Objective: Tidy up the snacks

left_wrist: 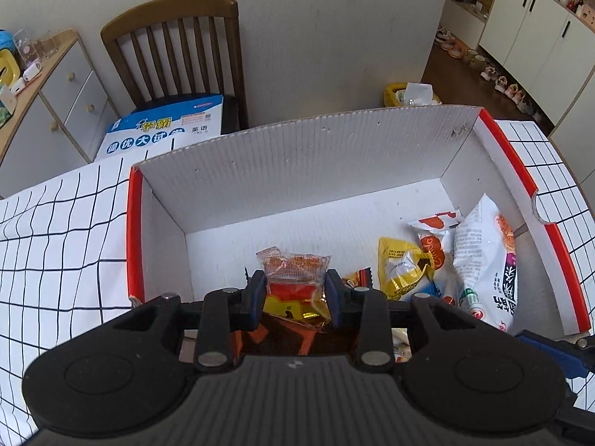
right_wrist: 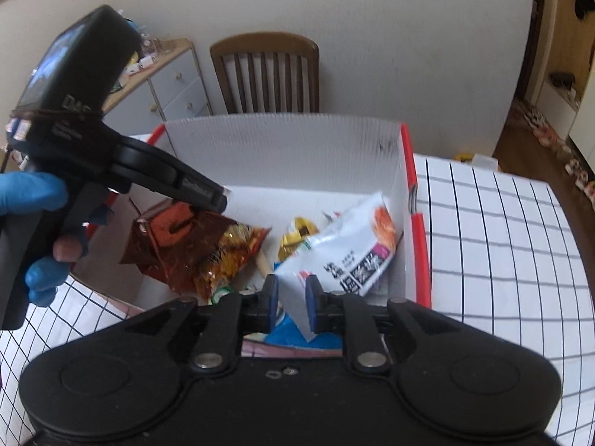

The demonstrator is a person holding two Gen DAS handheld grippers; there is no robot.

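Observation:
A white cardboard box (left_wrist: 297, 171) with red edges stands on the gridded tablecloth; it also shows in the right wrist view (right_wrist: 282, 148). My left gripper (left_wrist: 295, 291) is shut on an orange-brown snack bag (left_wrist: 293, 297) held over the box's near edge; the right wrist view shows this bag (right_wrist: 200, 249) hanging from it. My right gripper (right_wrist: 292, 303) is shut on the corner of a white snack bag (right_wrist: 346, 252) that lies against the box's right wall. A yellow packet (left_wrist: 403, 264) and a red-and-white packet (left_wrist: 435, 223) lie inside.
A wooden chair (left_wrist: 178, 48) with a blue-and-white book (left_wrist: 163, 130) stands behind the table. A grey drawer cabinet (left_wrist: 55, 100) is at the left. The white tablecloth with black grid (right_wrist: 502, 241) spreads around the box.

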